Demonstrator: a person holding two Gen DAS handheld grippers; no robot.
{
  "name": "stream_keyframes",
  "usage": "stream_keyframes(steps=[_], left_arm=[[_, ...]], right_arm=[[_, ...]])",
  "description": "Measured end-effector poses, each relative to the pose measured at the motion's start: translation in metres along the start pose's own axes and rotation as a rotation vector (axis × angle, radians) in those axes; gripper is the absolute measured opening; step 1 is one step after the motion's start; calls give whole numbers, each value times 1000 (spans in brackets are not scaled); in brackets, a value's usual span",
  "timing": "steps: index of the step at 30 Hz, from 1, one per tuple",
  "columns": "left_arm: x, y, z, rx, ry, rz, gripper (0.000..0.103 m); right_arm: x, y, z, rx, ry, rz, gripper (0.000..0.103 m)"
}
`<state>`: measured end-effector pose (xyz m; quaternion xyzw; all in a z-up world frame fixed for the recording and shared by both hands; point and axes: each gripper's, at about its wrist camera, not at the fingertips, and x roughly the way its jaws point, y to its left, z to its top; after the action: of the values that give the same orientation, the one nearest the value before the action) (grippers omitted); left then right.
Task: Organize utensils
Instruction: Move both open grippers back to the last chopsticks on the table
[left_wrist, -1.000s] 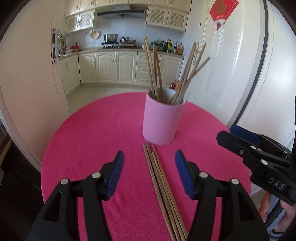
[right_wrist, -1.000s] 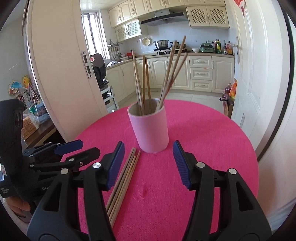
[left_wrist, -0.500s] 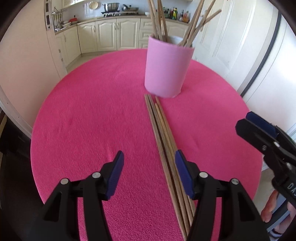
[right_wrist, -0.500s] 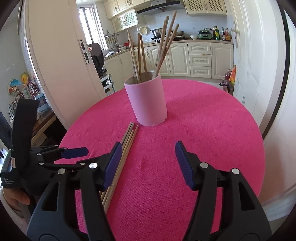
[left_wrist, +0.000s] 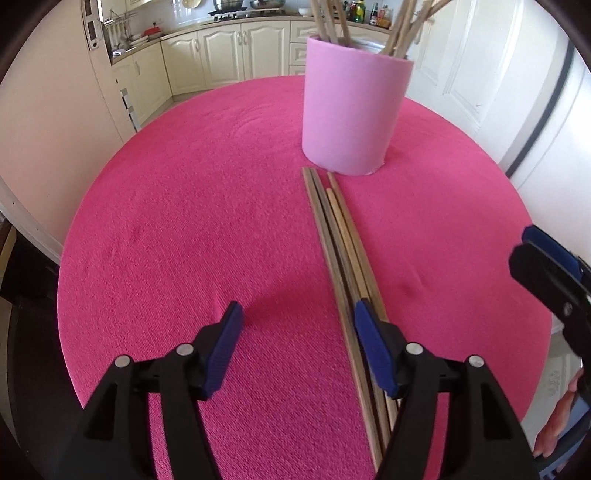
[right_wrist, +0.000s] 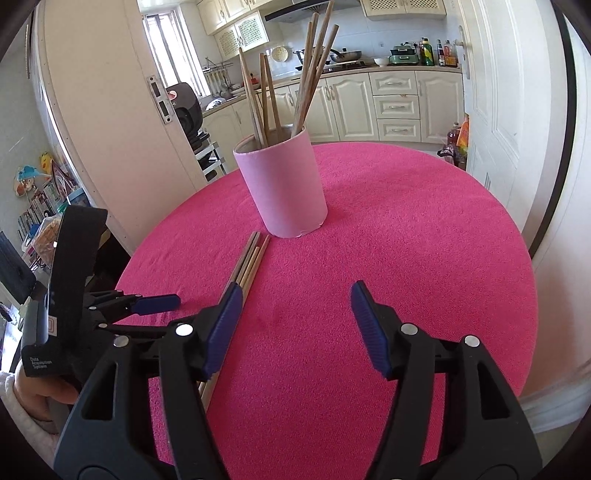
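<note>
Both grippers have dropped toward the surface (left_wrist: 184, 221) and their jaws have just been opening; nothing sits between either pair, so no pickup yet.

L gripper (left_wrist: 295, 347): wide, empty. Loose chopsticks (left_wrist: 340, 240) lie flat, running under its right finger, far ends just short of the pink cup (left_wrist: 351, 110).

R gripper (right_wrist: 291, 325): wide, empty; chopsticks pass under its left finger. Cup already holds several sticks upright.

Cream kitchen cabinets (right_wrist: 395, 107) line the far wall, with pots on a stove (right_wrist: 345, 55), bottles (right_wrist: 439, 53) and a white door (right_wrist: 491, 110) at the right.
</note>
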<state>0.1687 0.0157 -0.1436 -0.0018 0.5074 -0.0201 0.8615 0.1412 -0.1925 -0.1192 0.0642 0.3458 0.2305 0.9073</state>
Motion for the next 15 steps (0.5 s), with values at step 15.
stream_keyframes(steps=[15], left_arm=[[1,-11,7,39,68,56,63]], right_arm=[[19,4,5,7,112,3,61]])
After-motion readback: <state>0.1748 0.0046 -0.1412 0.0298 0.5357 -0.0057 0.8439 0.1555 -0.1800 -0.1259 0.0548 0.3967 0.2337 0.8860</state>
